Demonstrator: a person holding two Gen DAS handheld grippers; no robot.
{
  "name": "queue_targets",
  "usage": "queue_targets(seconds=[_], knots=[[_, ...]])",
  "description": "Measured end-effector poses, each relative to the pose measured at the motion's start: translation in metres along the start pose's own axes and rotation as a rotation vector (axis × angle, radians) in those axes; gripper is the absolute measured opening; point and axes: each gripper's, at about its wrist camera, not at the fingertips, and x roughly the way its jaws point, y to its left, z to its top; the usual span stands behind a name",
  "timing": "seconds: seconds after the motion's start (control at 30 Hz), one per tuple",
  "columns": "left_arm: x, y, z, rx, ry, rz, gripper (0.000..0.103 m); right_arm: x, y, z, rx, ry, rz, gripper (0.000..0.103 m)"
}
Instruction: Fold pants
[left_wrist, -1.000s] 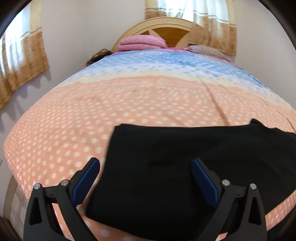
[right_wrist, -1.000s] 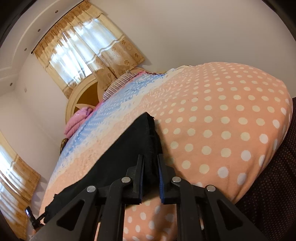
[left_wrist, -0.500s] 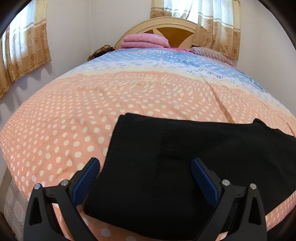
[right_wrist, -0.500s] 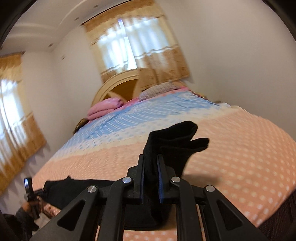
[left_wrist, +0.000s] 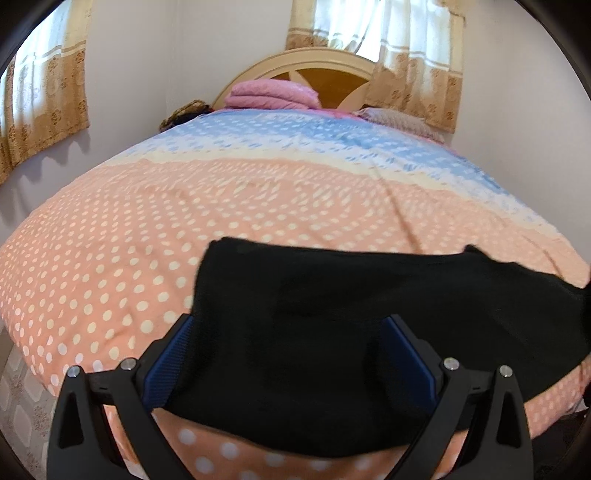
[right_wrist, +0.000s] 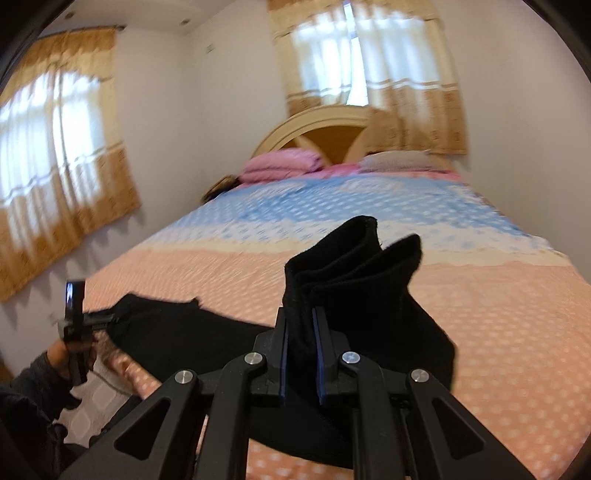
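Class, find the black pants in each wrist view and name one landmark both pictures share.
Left wrist: black pants fill the lower centre, lying on the bedspread between the open left gripper.
Right wrist: lower centre, one end raised and pinched in the right gripper.
Shared landmark: pink folded blanket by the headboard.

Soft daylight glows through the sheer cream-and-gold curtains (right_wrist: 369, 62) — right view smeared with motion blur, fisheye edges bowed and black-vignetted — left view sharper.
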Motion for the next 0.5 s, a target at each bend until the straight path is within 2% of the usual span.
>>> queue_targets(seconds=[0.2, 0.37, 0.4, 0.43, 0.5], knots=[[-0.016, -0.037, 0.004, 0.067, -0.035, -0.087, 0.103, 0.070, 0.043, -0.035, -0.071, 0.140, 0.050, 0.011], [-0.026, -0.080, 0.005, 0.149, -0.030, -0.192, 0.103, 0.108, 0.053, -0.063, -0.121, 0.247, 0.056, 0.015], [-0.027, -0.087, 0.005, 0.162, -0.027, -0.212, 0.103, 0.112, 0.051, -0.067, -0.113, 0.259, 0.068, 0.017], [-0.027, -0.096, 0.005, 0.180, -0.023, -0.232, 0.103, 0.112, 0.048, -0.068, -0.107, 0.271, 0.082, 0.026], [-0.028, -0.117, 0.003, 0.225, -0.017, -0.265, 0.103, 0.104, 0.041, -0.067, -0.083, 0.270, 0.112, 0.039]])
